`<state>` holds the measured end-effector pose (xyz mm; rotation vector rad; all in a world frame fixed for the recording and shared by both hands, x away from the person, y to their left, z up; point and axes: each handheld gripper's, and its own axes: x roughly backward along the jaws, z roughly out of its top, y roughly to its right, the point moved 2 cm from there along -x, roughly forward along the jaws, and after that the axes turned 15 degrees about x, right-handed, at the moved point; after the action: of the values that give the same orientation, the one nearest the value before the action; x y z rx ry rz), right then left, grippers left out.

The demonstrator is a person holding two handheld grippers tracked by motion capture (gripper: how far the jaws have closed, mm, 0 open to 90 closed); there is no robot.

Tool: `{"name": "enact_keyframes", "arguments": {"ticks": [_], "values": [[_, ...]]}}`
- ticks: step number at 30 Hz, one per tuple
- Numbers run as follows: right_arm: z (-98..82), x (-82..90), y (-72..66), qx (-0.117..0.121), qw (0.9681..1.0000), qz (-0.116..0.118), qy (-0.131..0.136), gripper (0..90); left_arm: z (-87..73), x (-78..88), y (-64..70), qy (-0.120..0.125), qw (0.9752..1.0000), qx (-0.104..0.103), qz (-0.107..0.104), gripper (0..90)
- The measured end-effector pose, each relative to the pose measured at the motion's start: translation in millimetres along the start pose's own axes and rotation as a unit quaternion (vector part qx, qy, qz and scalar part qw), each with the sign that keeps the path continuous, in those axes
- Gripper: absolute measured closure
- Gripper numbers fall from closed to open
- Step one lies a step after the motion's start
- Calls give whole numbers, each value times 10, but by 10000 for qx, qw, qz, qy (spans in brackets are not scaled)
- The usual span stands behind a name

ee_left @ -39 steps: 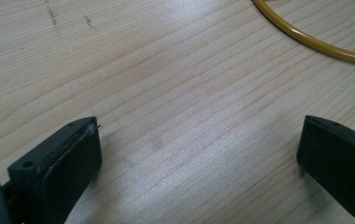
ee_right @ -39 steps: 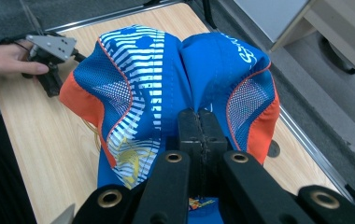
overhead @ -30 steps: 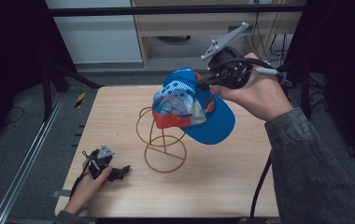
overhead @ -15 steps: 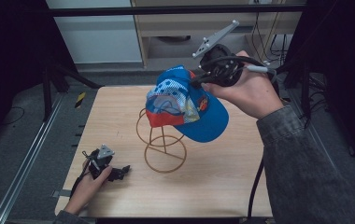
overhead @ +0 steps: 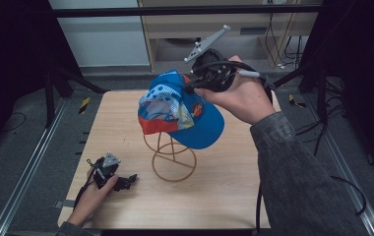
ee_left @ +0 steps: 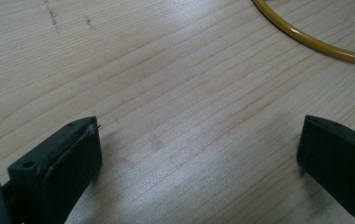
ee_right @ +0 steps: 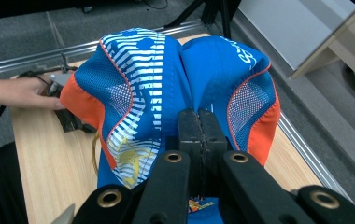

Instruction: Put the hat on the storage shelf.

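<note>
A blue cap [overhead: 182,110] with an orange band and white pattern hangs over the top of a yellow wire stand [overhead: 171,158] in the middle of the table. My right gripper [overhead: 195,84] is shut on the cap's crown; in the right gripper view its jaws pinch the blue fabric [ee_right: 175,74] together, with my right gripper [ee_right: 198,122] closed tight. My left gripper [overhead: 126,181] rests on the table at the front left, open and empty. In the left gripper view my left gripper [ee_left: 199,144] has bare wood between its fingers [ee_left: 70,154], and the stand's base ring [ee_left: 315,44] curves at the upper right.
The wooden table [overhead: 273,187] has bare surface at the right and front. Metal rails [overhead: 22,172] run along both sides on the floor. A cabinet [overhead: 254,29] stands behind the table's far edge. The right gripper's cable [overhead: 260,206] hangs down by the sleeve.
My right gripper has carried the cap leftward and slightly down, bringing it over the top of the wire stand. The left gripper has stayed where it was.
</note>
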<state>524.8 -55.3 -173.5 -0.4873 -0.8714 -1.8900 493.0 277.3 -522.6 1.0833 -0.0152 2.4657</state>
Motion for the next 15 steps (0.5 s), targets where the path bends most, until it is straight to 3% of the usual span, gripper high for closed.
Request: {"name": "enact_keyframes", "arguments": {"ticks": [15], "values": [[84,-258,-20,3,9999,158,-22,900,-2,-1,5,-2,10000,-2,-20,0]]}}
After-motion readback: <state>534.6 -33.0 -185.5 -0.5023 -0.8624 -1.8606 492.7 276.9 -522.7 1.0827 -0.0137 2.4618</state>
